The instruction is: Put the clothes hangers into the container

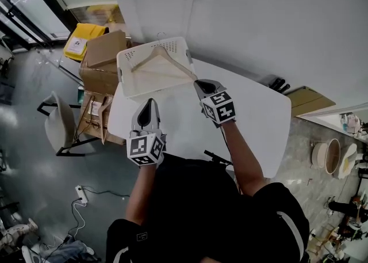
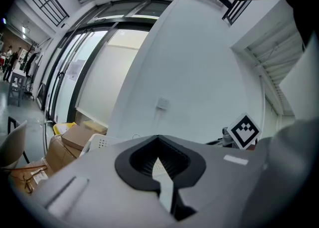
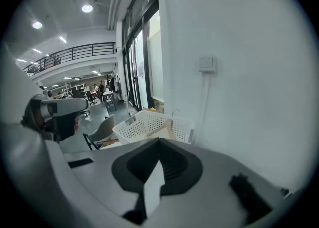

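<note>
A white perforated basket stands at the far left end of the white table. Wooden clothes hangers lie in it, one with its hook toward the wall. My right gripper hovers just right of the basket's near corner, shut and holding nothing. My left gripper hangs over the table's left side, below the basket, shut and holding nothing. The right gripper view shows the basket and a hanger ahead of the shut right gripper. In the left gripper view the basket peeks past the left gripper.
Cardboard boxes and a yellow bag sit left of the basket. A chair stands on the floor to the left. A black object lies at the table's near edge, and dark items sit at its far right edge.
</note>
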`<act>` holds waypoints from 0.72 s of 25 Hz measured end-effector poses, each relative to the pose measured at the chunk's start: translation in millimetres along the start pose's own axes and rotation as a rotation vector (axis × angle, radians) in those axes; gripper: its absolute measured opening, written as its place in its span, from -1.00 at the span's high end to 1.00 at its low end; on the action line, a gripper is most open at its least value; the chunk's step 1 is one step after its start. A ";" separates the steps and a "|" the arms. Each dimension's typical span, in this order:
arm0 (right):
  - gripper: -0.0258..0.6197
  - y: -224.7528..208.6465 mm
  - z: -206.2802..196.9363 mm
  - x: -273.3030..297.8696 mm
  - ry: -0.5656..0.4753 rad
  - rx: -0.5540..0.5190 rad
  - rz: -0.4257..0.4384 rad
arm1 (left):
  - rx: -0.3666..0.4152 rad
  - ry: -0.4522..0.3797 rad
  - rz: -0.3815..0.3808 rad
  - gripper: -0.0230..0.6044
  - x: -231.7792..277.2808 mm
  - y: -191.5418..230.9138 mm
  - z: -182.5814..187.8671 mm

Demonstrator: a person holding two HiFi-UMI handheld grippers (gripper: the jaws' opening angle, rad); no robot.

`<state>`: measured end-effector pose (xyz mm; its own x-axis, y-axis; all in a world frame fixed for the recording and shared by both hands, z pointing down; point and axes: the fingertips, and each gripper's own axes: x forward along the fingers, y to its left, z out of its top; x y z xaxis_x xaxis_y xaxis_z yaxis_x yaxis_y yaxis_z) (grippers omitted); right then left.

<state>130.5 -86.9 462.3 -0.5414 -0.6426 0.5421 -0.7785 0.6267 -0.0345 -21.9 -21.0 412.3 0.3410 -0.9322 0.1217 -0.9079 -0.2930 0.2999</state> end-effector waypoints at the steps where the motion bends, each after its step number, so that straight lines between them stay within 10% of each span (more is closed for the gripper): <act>1: 0.87 5.2 -0.3 -5.8 -0.023 0.002 0.004 | 0.001 0.003 -0.003 0.91 -1.1 -3.2 -1.5; 18: 0.87 46.6 -19.6 -70.5 -0.328 0.120 -0.086 | 0.051 0.013 -0.040 0.91 -21.3 -43.8 -33.8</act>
<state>138.6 -3.8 438.9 -0.5306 -0.8102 0.2493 -0.8466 0.5209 -0.1093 18.9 18.9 428.6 0.3802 -0.9168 0.1224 -0.9046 -0.3410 0.2559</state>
